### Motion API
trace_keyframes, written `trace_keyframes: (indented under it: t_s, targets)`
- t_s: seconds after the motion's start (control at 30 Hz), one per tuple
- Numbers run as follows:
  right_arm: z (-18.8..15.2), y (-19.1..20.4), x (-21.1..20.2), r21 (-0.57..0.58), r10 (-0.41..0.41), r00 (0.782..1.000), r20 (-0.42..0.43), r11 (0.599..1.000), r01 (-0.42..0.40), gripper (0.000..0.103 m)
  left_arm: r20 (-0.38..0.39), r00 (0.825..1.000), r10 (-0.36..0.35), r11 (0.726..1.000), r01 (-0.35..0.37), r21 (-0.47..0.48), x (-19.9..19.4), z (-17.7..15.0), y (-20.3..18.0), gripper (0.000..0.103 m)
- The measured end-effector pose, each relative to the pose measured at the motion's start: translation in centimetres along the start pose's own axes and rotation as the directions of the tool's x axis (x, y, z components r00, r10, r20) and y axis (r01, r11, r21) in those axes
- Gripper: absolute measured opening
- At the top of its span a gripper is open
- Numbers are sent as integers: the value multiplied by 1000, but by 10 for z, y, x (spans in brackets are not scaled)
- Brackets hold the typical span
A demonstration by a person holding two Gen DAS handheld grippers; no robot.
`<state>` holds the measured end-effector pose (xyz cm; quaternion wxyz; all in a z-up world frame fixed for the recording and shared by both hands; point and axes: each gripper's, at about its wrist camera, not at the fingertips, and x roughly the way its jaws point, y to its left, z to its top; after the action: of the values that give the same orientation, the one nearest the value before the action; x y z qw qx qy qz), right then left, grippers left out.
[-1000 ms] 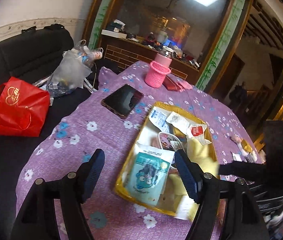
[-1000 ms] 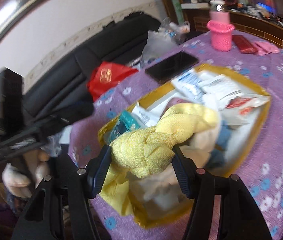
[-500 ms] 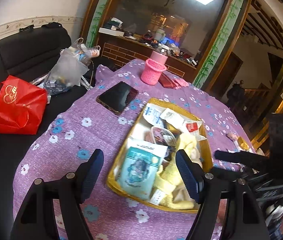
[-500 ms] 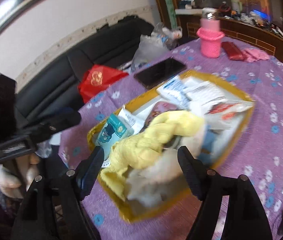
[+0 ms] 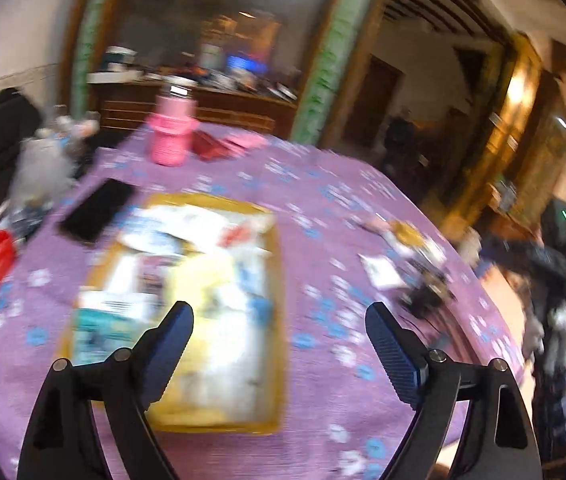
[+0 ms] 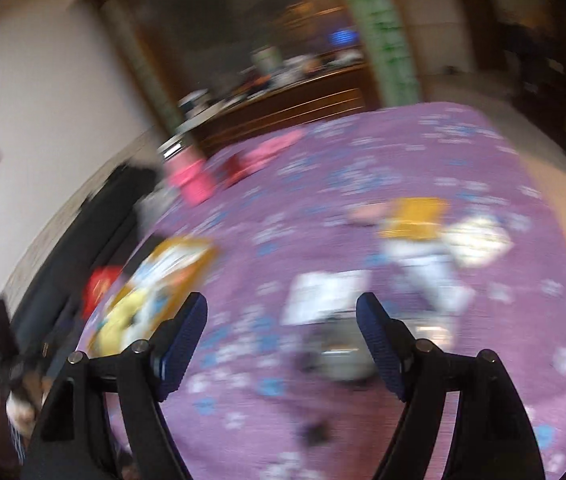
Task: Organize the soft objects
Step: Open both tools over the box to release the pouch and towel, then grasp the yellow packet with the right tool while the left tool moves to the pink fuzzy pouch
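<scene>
Yellow cloth (image 5: 207, 276) lies in the tray (image 5: 279, 320) at ten o'clock on the desk (image 5: 323, 200). Left gripper (image 5: 279, 340) and right gripper (image 6: 283, 332) both hang spread, pinching nothing.

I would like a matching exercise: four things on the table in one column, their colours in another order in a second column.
Things:
1. tablecloth
2. tray
3. phone
4. cup

Colours:
A. black
B. pink
C. purple with flowers
D. golden yellow rim

Pairs: 1-C, 2-D, 3-A, 4-B
</scene>
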<state>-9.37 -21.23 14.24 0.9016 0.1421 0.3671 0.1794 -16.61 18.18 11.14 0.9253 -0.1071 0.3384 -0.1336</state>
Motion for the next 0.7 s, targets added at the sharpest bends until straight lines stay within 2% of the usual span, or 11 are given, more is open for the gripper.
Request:
trace_keyframes:
  t_s: [0.1, 0.17, 0.27, 0.37, 0.53, 0.7]
  targets:
    - [3, -55, -13, 109, -82, 996, 24, 991, 79, 78, -82, 994, -73, 996, 76, 36, 25, -2, -31, 91]
    - [5, -80, -12, 154, -106, 994, 19, 983, 102, 78, -118, 988, -103, 993, 110, 49, 37, -3, -48, 91]
    - [5, -108, 5, 200, -126, 992, -21, 971, 127, 78, -153, 982, -111, 989, 123, 78, 48, -3, -69, 90]
    - [7, -121, 30, 226, -104, 993, -52, 968, 113, 78, -185, 978, -101, 986, 123, 110, 60, -2, -87, 90]
    - [25, -118, 65, 215, -57, 994, -89, 974, 75, 78, -213, 974, -80, 986, 109, 126, 80, 6, -97, 90]
    - [59, -108, 107, 175, -78, 987, -138, 979, 101, 78, -226, 972, -56, 980, 97, 174, 102, 16, -106, 90]
